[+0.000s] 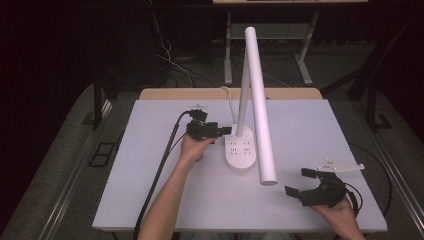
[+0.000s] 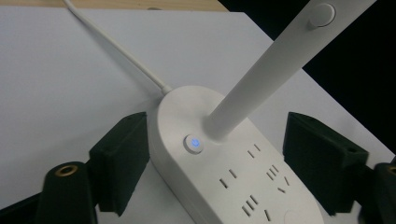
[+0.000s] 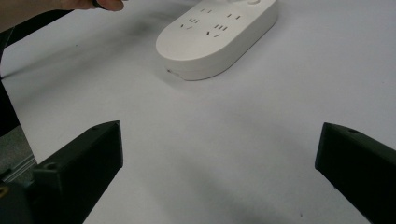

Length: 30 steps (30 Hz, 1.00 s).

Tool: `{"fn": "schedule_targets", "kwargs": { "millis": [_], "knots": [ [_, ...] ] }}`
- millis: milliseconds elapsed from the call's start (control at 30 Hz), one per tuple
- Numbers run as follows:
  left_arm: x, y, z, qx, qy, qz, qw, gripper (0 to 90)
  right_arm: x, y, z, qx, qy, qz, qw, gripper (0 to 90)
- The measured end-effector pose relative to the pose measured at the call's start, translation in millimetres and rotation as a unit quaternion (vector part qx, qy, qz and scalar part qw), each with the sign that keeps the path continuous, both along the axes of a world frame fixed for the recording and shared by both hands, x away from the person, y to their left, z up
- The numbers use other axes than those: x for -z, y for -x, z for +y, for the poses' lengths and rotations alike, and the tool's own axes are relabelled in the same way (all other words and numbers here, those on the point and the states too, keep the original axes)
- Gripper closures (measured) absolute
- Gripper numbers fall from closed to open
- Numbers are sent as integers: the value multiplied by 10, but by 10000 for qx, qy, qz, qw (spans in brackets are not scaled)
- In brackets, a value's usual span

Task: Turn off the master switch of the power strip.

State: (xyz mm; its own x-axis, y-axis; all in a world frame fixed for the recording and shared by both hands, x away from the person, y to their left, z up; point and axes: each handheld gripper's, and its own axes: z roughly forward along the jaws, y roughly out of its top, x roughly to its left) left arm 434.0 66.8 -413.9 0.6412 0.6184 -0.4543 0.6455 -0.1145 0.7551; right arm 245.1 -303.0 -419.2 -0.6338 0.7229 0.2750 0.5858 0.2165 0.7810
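A white desk lamp stands mid-table on an oval base (image 1: 240, 152) with sockets on top. Its stem (image 1: 243, 100) rises and a long white bar head (image 1: 260, 110) slopes down toward the front. My left gripper (image 1: 220, 135) is open at the base's left side. In the left gripper view its jaws straddle the back end of the base (image 2: 243, 186), near a round button (image 2: 194, 143) lit blue. My right gripper (image 1: 300, 182) stands open at the front right, nothing between its jaws, facing the base (image 3: 217, 35) from a distance.
The lamp's white cord (image 2: 116, 51) runs from the base to the table's back edge (image 1: 200, 93). A black cable (image 1: 160, 170) trails from my left gripper off the front. The white tabletop (image 1: 150, 190) has free room left and right of the lamp.
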Motion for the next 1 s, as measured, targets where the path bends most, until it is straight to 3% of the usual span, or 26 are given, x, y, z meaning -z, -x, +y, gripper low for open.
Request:
{"fn": "schedule_targets", "kwargs": {
  "millis": [200, 233, 400, 933, 1000],
  "knots": [
    [21, -5, -33, 33, -65, -28, 10000, 310, 3, -3, -9, 5, -1, -5, 10000, 2],
    [17, -6, -38, 44, -151, -65, 9999, 363, 4, -4, -7, 3, 7, -3, 10000, 2],
    [3, -12, -79, 126, -315, -125, 9993, 449, 6, -6, -7, 9, 9, 12, 10000, 2],
    [-22, -45, -258, 198, -802, -89, 9965, 892, 7, -10, -8, -17, 27, 34, 10000, 2],
    [-18, -47, -273, 209, -868, -77, 9960, 893, 7, -10, -9, -17, 25, 36, 10000, 2]
  ]
}}
